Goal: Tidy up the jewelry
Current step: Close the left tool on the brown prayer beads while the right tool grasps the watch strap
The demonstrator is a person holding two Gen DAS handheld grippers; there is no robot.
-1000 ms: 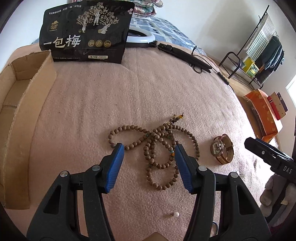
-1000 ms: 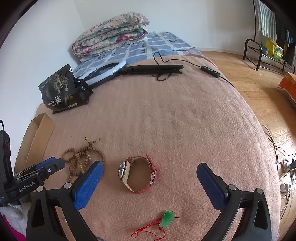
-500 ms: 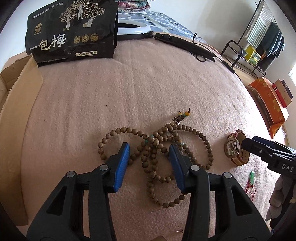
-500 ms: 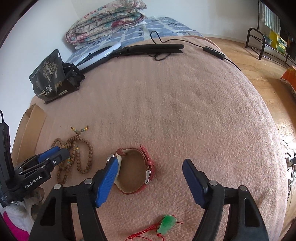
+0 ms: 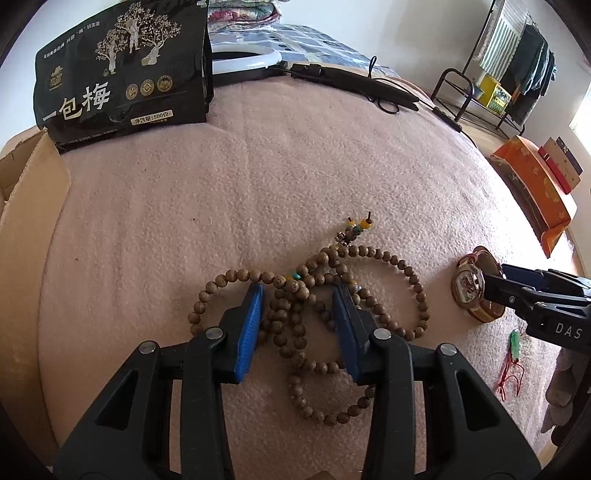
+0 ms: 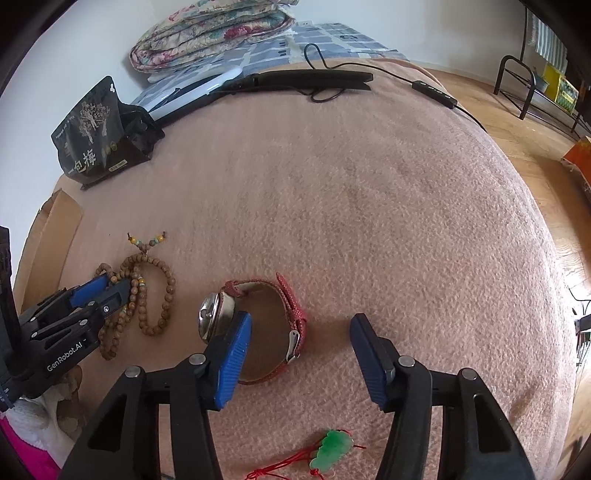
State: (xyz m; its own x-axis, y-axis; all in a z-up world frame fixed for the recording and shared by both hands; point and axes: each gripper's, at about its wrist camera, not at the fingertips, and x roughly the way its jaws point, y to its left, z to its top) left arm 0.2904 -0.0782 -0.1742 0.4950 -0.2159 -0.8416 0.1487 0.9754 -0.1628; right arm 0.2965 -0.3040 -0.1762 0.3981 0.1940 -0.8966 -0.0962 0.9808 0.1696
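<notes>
A long string of brown wooden beads [image 5: 388,262] lies tangled on the pink blanket [image 5: 295,155]. My left gripper [image 5: 301,306] is open, its blue fingers down on either side of the bunched middle strands; it also shows in the right wrist view [image 6: 99,286]. A watch with a red strap [image 6: 291,314] stands on edge. My right gripper [image 6: 301,338] is open around the strap, its left finger close by the watch face [image 6: 210,314]. A green jade pendant on red cord [image 6: 332,448] lies near my right gripper's base.
A cardboard box [image 5: 22,236] borders the blanket on the left. A black snack bag [image 5: 122,70] stands at the back, with a white ring light [image 5: 243,61] and a black hair straightener with cable [image 6: 314,79] behind. Folded quilts [image 6: 214,33] lie farther back.
Both grippers have moved forward and down and their jaws have narrowed. The left one now straddles the beads' middle strands; the right one now straddles the watch strap.
</notes>
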